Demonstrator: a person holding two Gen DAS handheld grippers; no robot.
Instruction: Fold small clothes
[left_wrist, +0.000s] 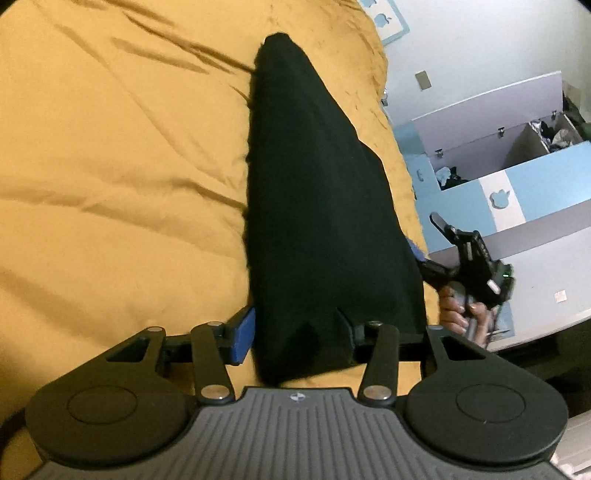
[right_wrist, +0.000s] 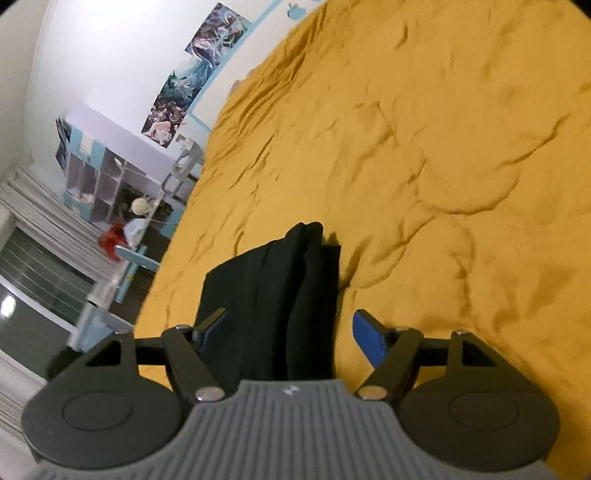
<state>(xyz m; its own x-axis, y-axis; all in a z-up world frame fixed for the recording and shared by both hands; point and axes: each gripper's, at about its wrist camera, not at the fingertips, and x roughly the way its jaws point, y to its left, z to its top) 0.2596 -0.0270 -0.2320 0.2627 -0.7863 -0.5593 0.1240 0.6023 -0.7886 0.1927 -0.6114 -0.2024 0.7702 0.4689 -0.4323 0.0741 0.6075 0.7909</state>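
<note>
Black cloth (left_wrist: 317, 206) lies on the yellow bed (left_wrist: 110, 184), long axis running straight out from my left gripper (left_wrist: 295, 332), narrowing to its far end. Left fingers apart, near end of the cloth between them, apparently unpinched; right pad hidden under fabric. Right gripper (right_wrist: 284, 332) likewise straddles the folded cloth (right_wrist: 273, 295), fingers apart; both sit at the cloth, so I judge the coming fold runs along that axis, near end toward far.
</note>
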